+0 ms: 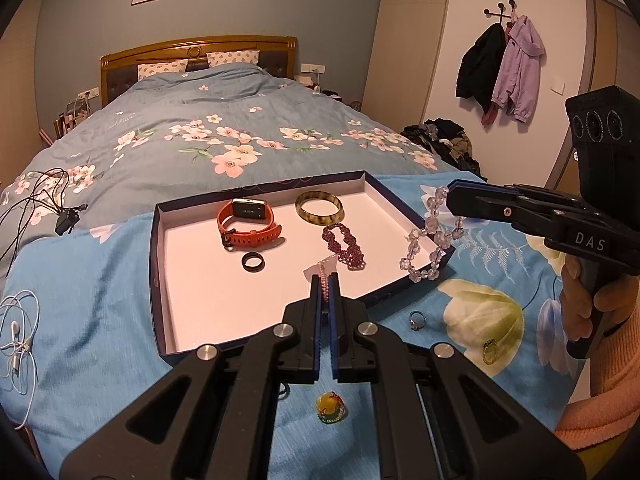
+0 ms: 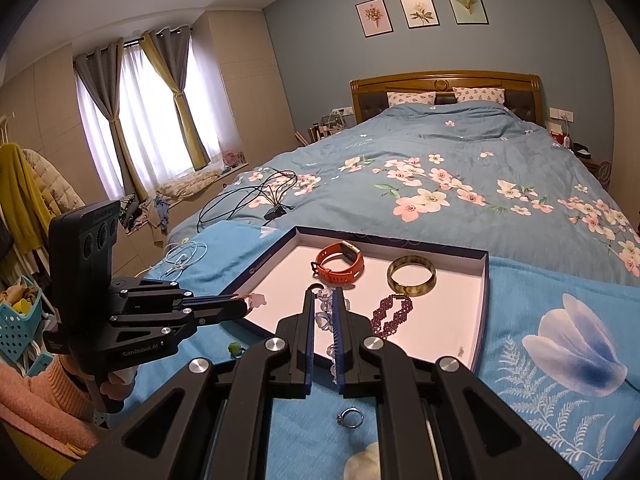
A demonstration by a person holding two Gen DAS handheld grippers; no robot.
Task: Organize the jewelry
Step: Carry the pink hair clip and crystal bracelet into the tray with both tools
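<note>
The left claw (image 1: pixel 327 286) is clamped on a thin pink chain with a pale charm (image 1: pixel 325 268), held over the tray (image 1: pixel 158 264); the right claw (image 2: pixel 325 300) pinches a clear bead bracelet (image 1: pixel 430 240) dangling at the tray's right edge. Already inside lie an orange watch (image 1: pixel 248 224), a bangle (image 1: pixel 319 209), a purple bracelet (image 1: pixel 344 246) and a black ring (image 1: pixel 254 262). Three rings (image 1: pixel 417 321) and a yellow pendant (image 1: pixel 330 406) wait on the bed (image 1: pixel 100 288).

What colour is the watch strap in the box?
Orange-red. The watch strap shows best in the left wrist view.

Inside the matt cardboard tray (image 1: pixel 160 264): a rubbery orange watch (image 1: pixel 248 224), a glossy polished bangle (image 1: pixel 319 209); clear glassy beads (image 1: pixel 432 248) over its rim.
</note>
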